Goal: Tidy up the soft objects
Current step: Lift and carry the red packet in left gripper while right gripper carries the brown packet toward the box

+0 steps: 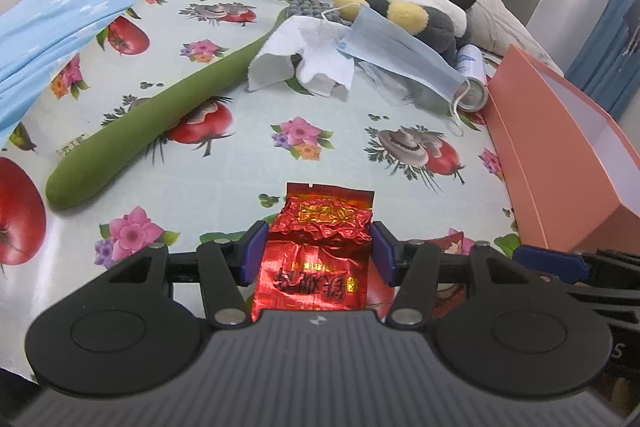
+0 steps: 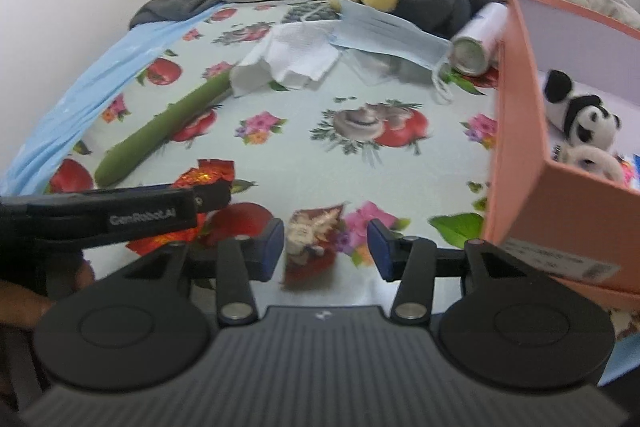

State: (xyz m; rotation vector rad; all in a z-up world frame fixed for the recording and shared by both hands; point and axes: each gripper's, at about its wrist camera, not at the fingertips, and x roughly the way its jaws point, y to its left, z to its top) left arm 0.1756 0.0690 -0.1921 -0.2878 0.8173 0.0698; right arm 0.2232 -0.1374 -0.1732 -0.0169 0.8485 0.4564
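Gripping: the left gripper point(image 1: 318, 247) pinched a red foil tea packet point(image 1: 320, 247) between its blue pads point(image 1: 253, 254), which pressed on the packet's two sides.
Packet position: its crumpled top stuck out past the fingertips and its printed lower half ran back toward the gripper body, above the fruit-and-flower sheet point(image 1: 248, 131).
Same packet, right wrist view: only its top point(image 2: 206, 173) showed beyond the left gripper's side point(image 2: 144, 215), at the left of the picture.
Right gripper: the right gripper point(image 2: 326, 245) had its jaws spread, with nothing pressed between the pads.
Second packet: a smaller red and gold packet point(image 2: 312, 247), blurred, sat in the gap between the right fingers, apart from both pads; whether it lay on the sheet could not be told.
Box: a pink open box point(image 2: 560, 211) stood at the right, just beside the right gripper, holding a small panda plush point(image 2: 584, 115).
Further back on the bed: a long green plush stalk point(image 1: 160, 115) lay diagonally, a white cloth point(image 1: 304, 55) at its far end, a blue face mask point(image 1: 396, 55) draped over the cloth and a lying spray can point(image 1: 472, 83), and a grey and yellow plush toy point(image 1: 404, 15) behind them.
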